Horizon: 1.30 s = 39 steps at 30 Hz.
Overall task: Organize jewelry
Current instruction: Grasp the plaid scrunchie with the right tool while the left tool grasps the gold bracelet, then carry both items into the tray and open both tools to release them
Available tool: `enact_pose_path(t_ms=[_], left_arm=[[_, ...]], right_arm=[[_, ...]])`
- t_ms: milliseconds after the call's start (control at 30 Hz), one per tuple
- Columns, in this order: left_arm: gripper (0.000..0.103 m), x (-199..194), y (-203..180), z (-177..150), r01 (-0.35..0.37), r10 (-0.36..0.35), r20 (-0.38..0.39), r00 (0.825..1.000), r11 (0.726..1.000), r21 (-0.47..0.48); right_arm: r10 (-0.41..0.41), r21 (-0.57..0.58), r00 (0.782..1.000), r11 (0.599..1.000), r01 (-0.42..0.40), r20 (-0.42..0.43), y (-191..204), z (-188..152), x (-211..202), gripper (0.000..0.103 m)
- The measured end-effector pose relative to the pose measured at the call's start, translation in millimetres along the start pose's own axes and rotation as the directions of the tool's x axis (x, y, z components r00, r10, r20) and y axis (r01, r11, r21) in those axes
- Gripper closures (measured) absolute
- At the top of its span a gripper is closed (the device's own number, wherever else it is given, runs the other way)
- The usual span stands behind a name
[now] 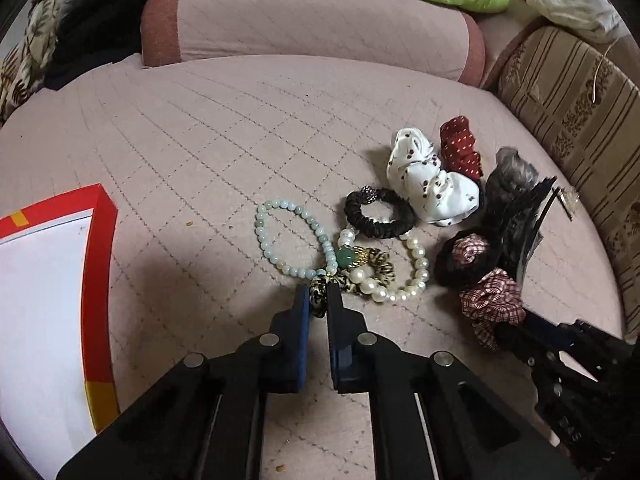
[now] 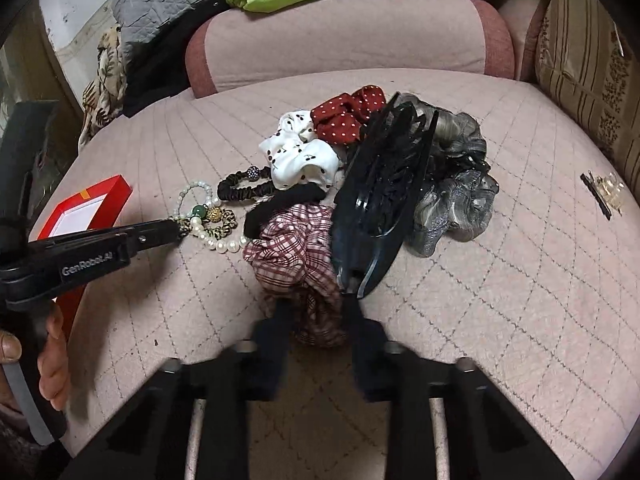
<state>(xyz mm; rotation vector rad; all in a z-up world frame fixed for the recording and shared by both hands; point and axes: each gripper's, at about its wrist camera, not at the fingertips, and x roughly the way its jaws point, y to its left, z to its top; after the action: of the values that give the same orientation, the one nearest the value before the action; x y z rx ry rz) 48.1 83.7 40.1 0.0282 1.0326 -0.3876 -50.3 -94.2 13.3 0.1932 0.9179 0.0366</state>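
Left claw (image 1: 319,296) clamped on leopard scrunchie (image 1: 320,300), soft, light, tangled with pearl bracelet (image 1: 416,268) at its 2 o'clock; red box (image 1: 102,240) at 9. Right claw (image 2: 316,308) apart, seemingly straddling plaid scrunchie (image 2: 296,248).

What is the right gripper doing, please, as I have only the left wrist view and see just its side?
Observer: The right gripper is open, its fingers either side of the plaid scrunchie's near end.
Operator: Thanks. My left gripper is shut on the leopard scrunchie; is anything lying on the plaid one?
Observer: A black claw clip lies over its right side.
Operator: And beyond the clip?
Observer: A grey scrunchie, bunched against the clip's far side.
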Motion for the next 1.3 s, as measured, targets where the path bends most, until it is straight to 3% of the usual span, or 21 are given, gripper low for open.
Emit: enact_pose_path(t_ms=[33, 167, 600, 933, 1300], left_arm=[[0.096, -4, 0, 0, 0.007, -0.007, 0.004, 1.000, 1.000, -0.006], [0.096, -34, -3, -6, 0.018, -0.017, 0.040, 0.999, 1.000, -0.022], [0.096, -163, 13, -37, 0.090, -0.064, 0.212, 0.975, 0.989, -0.114], [0.096, -216, 52, -70, 0.032, 0.029, 0.282, 0.959, 0.977, -0.210], [0.096, -222, 137, -75, -0.094, 0.168, 0.231, 0.958, 0.949, -0.300]], right_arm=[[0.009, 0.009, 1.000, 1.000, -0.009, 0.000, -2, 0, -3, 0.093], [0.034, 0.025, 0.999, 0.999, -0.034, 0.006, -1, -2, -17, 0.099], [0.146, 0.018, 0.986, 0.989, -0.148, 0.074, 20, -15, -93, 0.100], [0.203, -0.032, 0.972, 0.979, -0.200, 0.115, 46, -17, -138, 0.100], [0.288, -0.139, 0.957, 0.949, -0.282, 0.028, 119, 12, -126, 0.100]])
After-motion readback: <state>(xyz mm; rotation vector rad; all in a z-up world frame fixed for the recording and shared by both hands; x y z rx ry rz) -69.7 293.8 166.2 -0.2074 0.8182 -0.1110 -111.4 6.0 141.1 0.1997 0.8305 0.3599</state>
